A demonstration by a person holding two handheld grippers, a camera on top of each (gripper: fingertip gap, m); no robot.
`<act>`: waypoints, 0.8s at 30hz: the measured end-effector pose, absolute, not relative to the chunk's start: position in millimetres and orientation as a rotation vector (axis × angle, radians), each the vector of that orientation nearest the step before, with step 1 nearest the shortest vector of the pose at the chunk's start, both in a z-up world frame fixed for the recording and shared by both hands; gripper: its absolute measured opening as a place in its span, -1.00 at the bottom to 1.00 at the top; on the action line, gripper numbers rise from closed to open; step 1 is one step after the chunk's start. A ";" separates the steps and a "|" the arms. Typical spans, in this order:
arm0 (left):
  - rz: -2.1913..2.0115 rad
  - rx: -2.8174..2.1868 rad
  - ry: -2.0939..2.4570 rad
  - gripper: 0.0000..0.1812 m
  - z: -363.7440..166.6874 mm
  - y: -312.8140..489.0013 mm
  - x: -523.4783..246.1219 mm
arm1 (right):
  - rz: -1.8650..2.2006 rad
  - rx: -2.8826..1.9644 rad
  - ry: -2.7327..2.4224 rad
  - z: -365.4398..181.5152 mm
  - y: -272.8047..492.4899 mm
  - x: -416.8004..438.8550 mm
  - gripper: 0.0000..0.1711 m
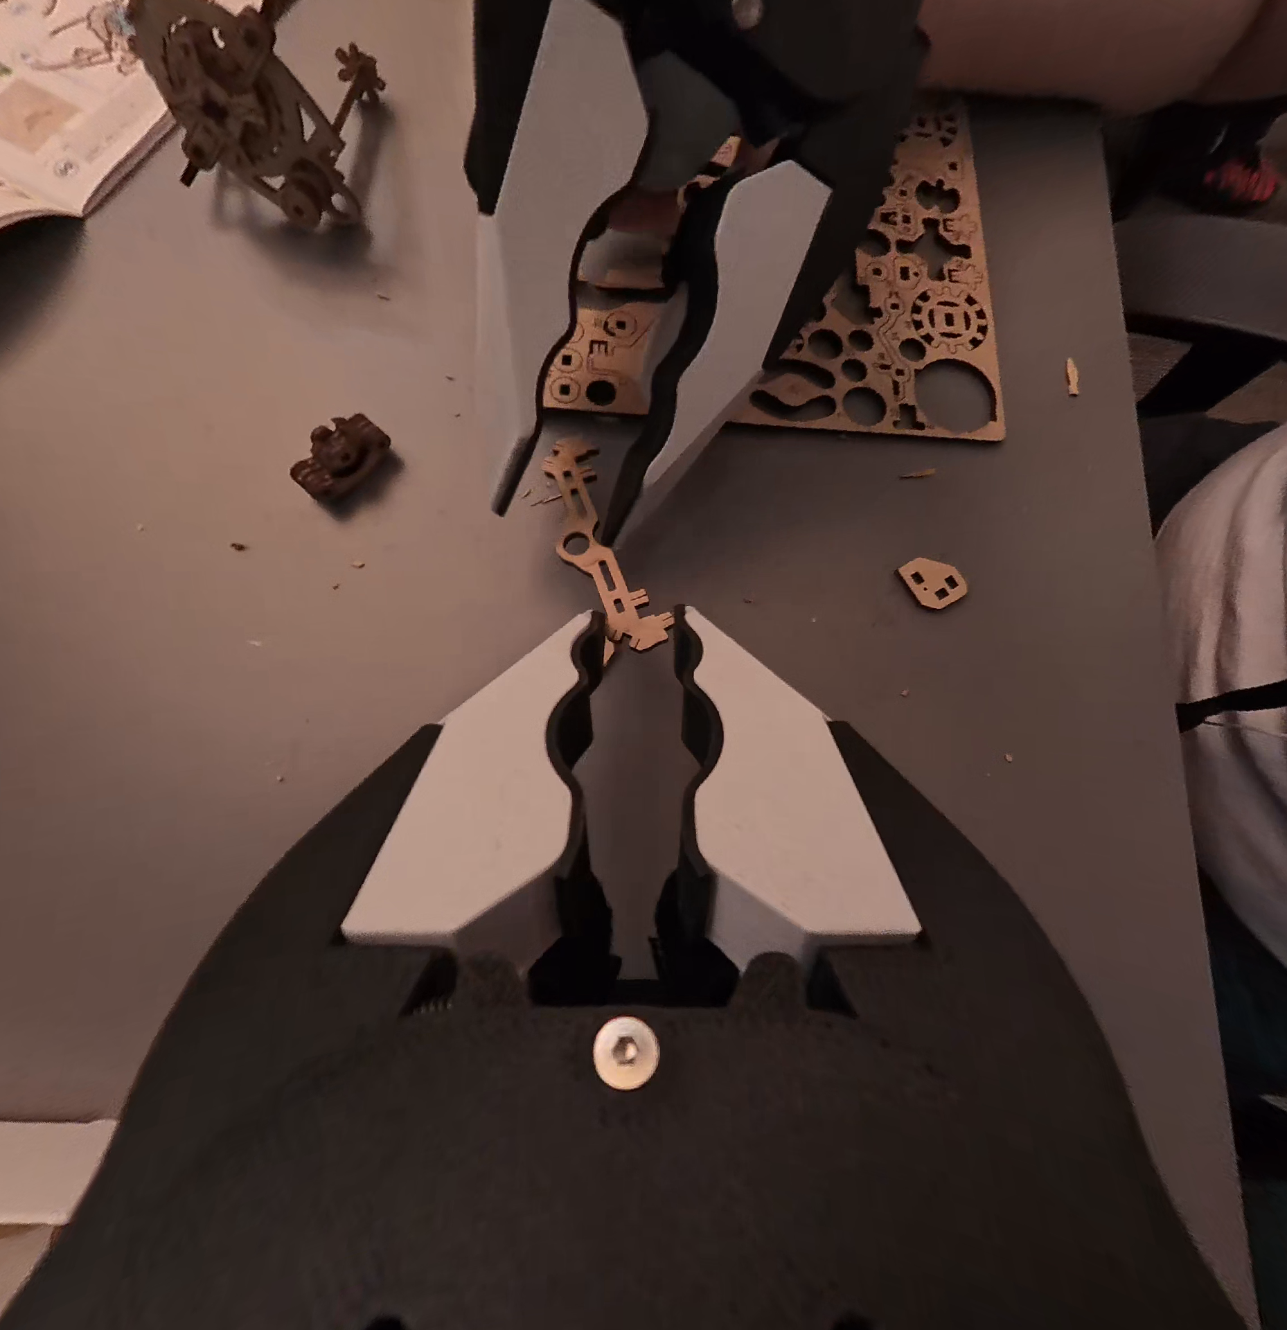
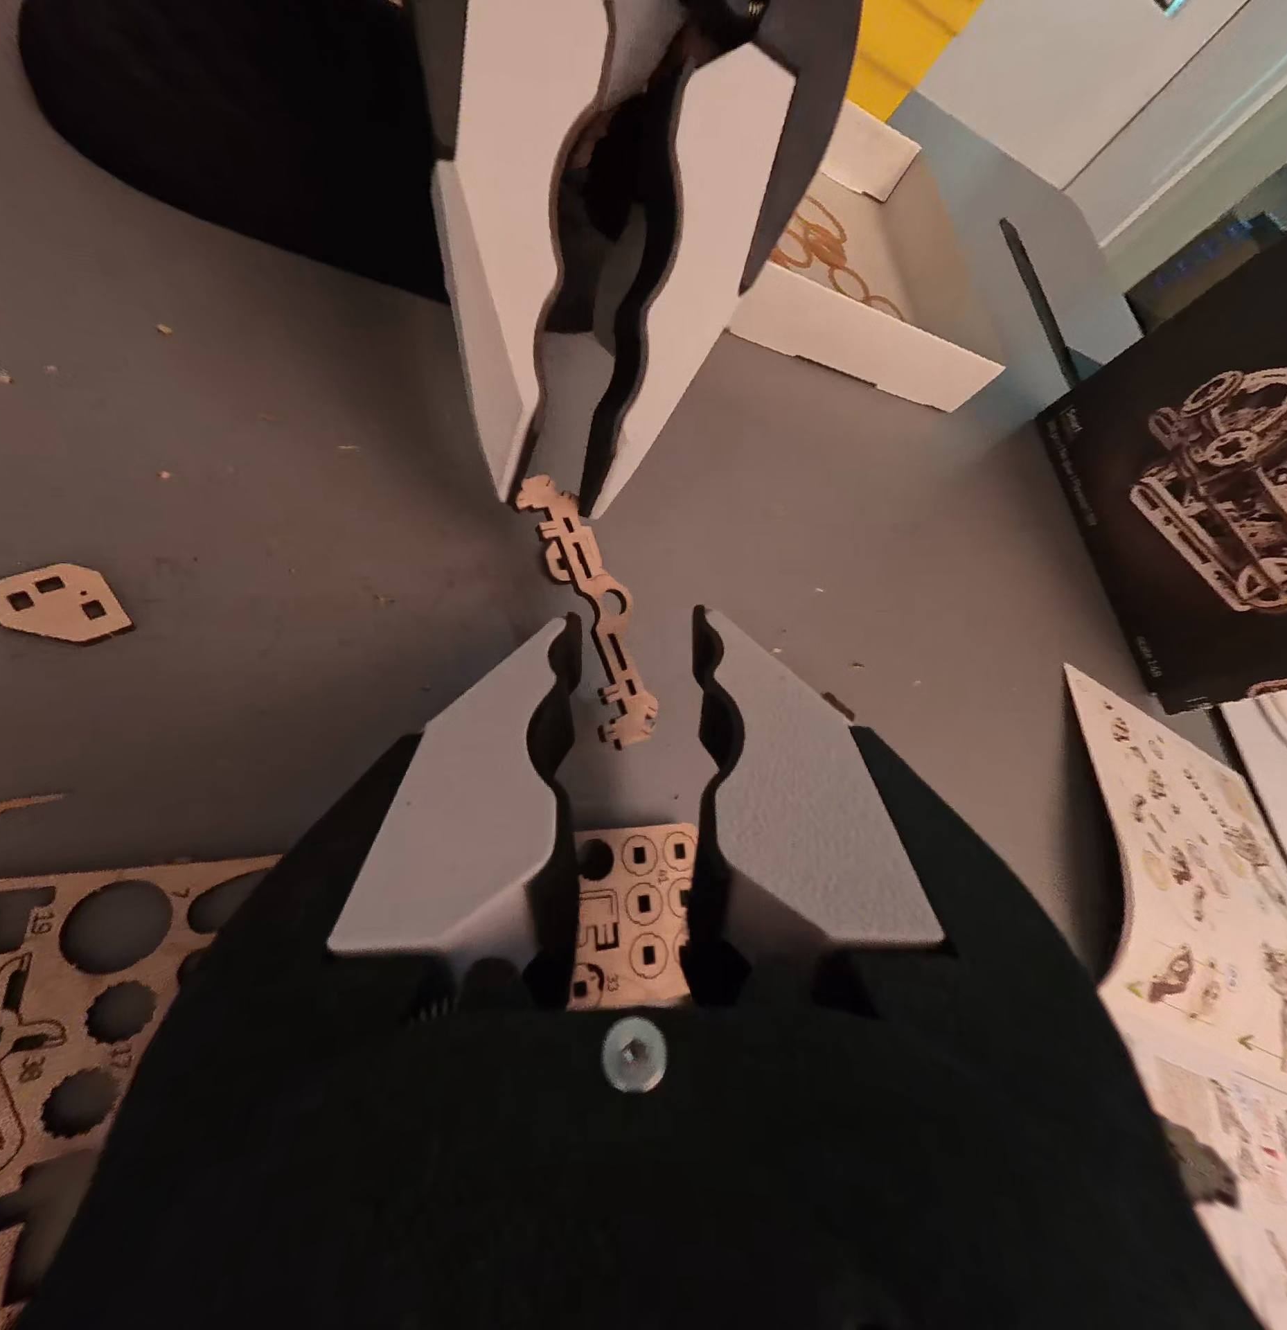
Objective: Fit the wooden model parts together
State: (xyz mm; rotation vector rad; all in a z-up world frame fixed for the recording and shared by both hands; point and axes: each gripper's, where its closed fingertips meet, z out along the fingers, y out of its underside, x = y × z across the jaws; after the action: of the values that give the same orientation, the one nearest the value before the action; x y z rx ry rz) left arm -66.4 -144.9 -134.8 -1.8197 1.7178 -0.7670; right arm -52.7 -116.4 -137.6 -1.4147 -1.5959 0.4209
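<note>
A thin, flat wooden strip (image 1: 590, 532) with a ring in its middle and toothed ends lies on the grey table (image 1: 194, 648). My left gripper (image 1: 637, 620) has its jaws narrowed around the strip's near end, touching both sides. My right gripper (image 1: 558, 522) comes in from the far side, open, astride the strip's other end; one fingertip (image 1: 612, 536) sits beside the ring. In the right wrist view the strip (image 2: 597, 619) runs between my right gripper (image 2: 635, 617) and the left gripper (image 2: 551, 504).
A part-built wooden model (image 1: 245, 115) and an instruction booklet (image 1: 43, 122) are at the far left. A punched-out plywood sheet (image 1: 914, 345) lies behind the right gripper. A small dark sub-assembly (image 1: 342, 460) and a small holed piece (image 1: 932, 583) lie loose. A white box (image 2: 864, 317) and a black box (image 2: 1202, 504) stand at one end. The grippers are tip to tip, or close to it. The part-built wooden model (image 1: 245, 115) sits 15 cm or so from the ends of my right fingers.
</note>
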 end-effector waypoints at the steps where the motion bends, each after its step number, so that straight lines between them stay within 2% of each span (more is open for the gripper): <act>1: -0.769 -1.806 1.726 -0.81 -134.2 -145.6 -66.2 | 0.445 -1.423 -1.603 -139.3 -118.2 -52.7 -0.67; 4: -0.741 -1.746 1.747 -0.81 -131.1 -145.8 -66.7 | 0.523 -1.439 -1.595 -137.0 -121.9 -52.9 -0.72; 10: -0.628 -1.631 1.809 -0.81 -128.4 -147.6 -68.9 | 0.810 -1.508 -1.527 -128.7 -131.8 -56.4 -0.64; 14: -0.525 -1.535 1.878 -0.81 -130.6 -153.1 -68.6 | 1.079 -1.584 -1.429 -114.0 -136.1 -55.8 -0.65; 21: -0.374 -1.434 1.926 -0.81 -131.8 -151.5 -72.8 | 1.288 -1.774 -1.440 -104.9 -132.3 -63.5 -0.66; 24: -0.367 -1.435 1.921 -0.81 -130.7 -149.5 -75.4 | 1.292 -1.883 -1.538 -118.5 -130.9 -69.1 -0.63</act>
State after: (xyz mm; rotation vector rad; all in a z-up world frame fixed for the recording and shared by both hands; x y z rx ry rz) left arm -75.4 -149.5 -130.7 -1.4349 1.9213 -0.3671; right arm -69.1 -130.9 -118.5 -1.8832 -1.5385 1.2918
